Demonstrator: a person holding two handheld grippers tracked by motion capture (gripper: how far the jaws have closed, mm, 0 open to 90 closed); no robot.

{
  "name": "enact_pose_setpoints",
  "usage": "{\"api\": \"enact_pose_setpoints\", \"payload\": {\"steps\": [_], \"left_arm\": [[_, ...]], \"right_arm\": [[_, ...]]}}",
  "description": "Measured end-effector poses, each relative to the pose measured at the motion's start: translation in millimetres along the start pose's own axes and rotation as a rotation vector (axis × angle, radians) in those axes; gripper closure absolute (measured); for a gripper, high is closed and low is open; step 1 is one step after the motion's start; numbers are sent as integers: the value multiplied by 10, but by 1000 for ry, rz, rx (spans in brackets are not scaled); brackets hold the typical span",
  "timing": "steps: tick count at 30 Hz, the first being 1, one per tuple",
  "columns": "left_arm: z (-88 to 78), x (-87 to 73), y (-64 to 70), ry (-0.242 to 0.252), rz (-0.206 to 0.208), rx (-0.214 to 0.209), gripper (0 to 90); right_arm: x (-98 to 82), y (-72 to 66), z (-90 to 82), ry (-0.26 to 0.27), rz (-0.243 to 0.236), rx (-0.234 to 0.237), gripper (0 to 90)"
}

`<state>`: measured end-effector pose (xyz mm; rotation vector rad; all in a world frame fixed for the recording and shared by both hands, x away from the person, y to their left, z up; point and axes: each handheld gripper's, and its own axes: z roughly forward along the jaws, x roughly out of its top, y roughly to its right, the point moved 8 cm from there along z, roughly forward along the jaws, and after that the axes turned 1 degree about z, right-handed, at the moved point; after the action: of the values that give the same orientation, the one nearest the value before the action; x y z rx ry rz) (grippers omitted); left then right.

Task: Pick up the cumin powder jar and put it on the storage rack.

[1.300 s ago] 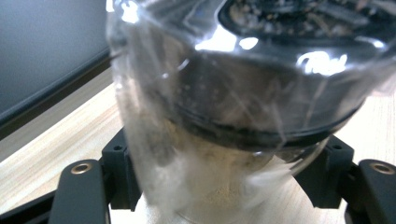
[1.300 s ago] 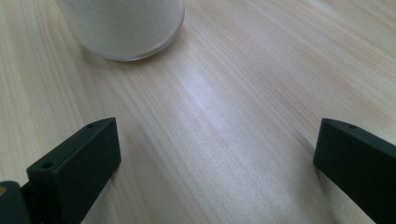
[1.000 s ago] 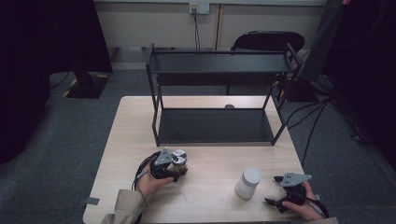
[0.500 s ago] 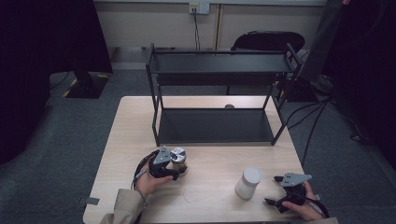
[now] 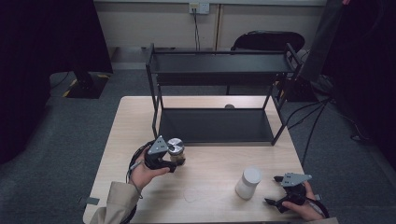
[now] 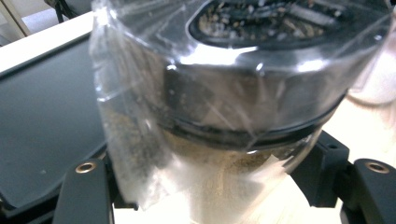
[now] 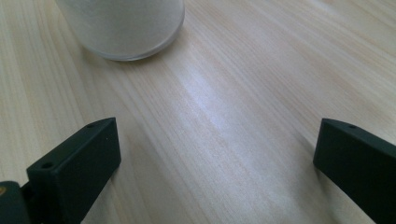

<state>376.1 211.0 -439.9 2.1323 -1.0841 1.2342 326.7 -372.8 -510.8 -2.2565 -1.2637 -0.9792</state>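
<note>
A clear spice jar [image 5: 176, 150] with a shiny metal lid hangs above the table's left half, and my left gripper [image 5: 173, 158] is shut on it. From the left gripper view the jar [image 6: 233, 107] looms close, wrapped in clear film, brownish grains inside, with a black jaw on each side of its lower body. A white jar [image 5: 248, 183] stands upright on the table at the front right. My right gripper [image 5: 273, 203] rests on the table just right of it, open, nothing between its jaws. The white jar's base [image 7: 123, 28] stands ahead of those jaws.
A black two-tier metal rack [image 5: 219, 93] takes up the back half of the wooden table [image 5: 210, 186], its lower shelf a dark tray. A dark chair stands behind it, and cables trail off the right side. A faint ring mark lies on the wood at the front middle.
My left gripper has lifted the spice jar off the table and carried it a little toward the rack. The right gripper and white jar have stayed put.
</note>
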Motion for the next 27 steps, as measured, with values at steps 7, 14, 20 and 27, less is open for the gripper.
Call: {"api": "enact_pose_setpoints", "payload": {"steps": [7, 14, 20, 27], "left_arm": [[-83, 222, -81, 8, -12, -15, 307], [-177, 487, -174, 16, -10, -12, 307], [-238, 721, -249, 6, 7, -8, 307], [-284, 932, -312, 5, -3, 9, 307]], "right_arm": [[0, 0, 0, 0, 0, 0, 0], [0, 0, 0, 0, 0, 0, 0], [0, 0, 0, 0, 0, 0, 0], [0, 0, 0, 0, 0, 0, 0]]}}
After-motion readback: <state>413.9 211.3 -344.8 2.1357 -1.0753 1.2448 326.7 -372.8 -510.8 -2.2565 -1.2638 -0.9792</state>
